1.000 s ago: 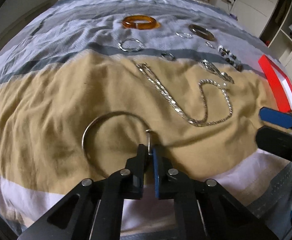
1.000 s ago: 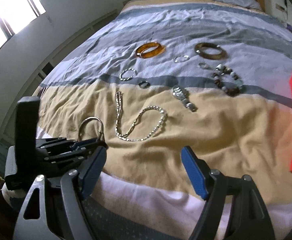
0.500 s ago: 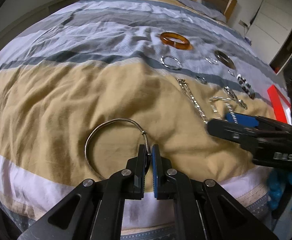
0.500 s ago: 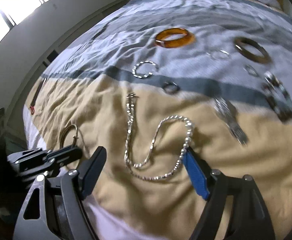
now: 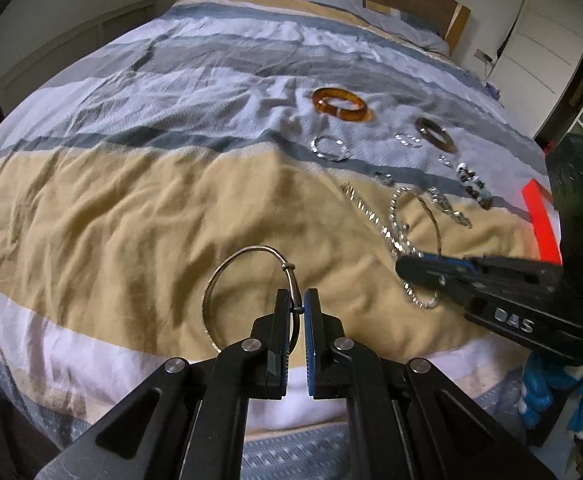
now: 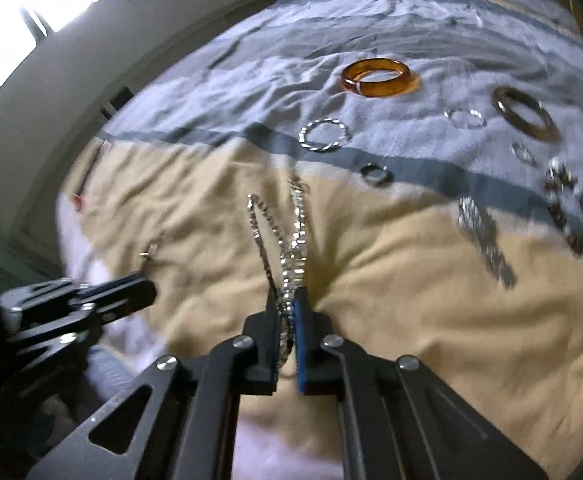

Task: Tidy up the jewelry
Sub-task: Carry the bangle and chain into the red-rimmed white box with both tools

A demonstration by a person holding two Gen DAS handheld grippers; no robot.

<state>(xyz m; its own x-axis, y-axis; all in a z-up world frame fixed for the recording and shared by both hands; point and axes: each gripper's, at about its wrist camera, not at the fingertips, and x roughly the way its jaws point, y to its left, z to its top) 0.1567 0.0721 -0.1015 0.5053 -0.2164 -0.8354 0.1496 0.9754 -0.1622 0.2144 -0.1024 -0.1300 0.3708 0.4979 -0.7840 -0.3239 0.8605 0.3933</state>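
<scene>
My left gripper [image 5: 298, 300] is shut on a thin silver hoop bangle [image 5: 247, 254], gripping it just below its small clasp over the tan band of the bedspread. A silver chain necklace [image 6: 291, 236] lies bunched on the tan fabric. Its near end runs between the jaws of my right gripper [image 6: 289, 300], which is shut on it. In the left wrist view the right gripper [image 5: 407, 270] reaches in from the right onto the chain [image 5: 395, 220]. The left gripper [image 6: 147, 286] shows at the left of the right wrist view.
Farther up the striped bedspread lie an amber bangle [image 6: 379, 78], a brown bangle [image 6: 525, 118], a twisted silver bracelet [image 6: 324, 135], a small ring [image 6: 377, 173], a flat silver bracelet [image 6: 485, 240] and a beaded bracelet [image 6: 569, 208]. A red box [image 5: 539, 220] sits at the right edge.
My right gripper moved left over the chain necklace and went from wide open to shut on it, and the chain is drawn together. The left gripper lifted a little, still holding the hoop.
</scene>
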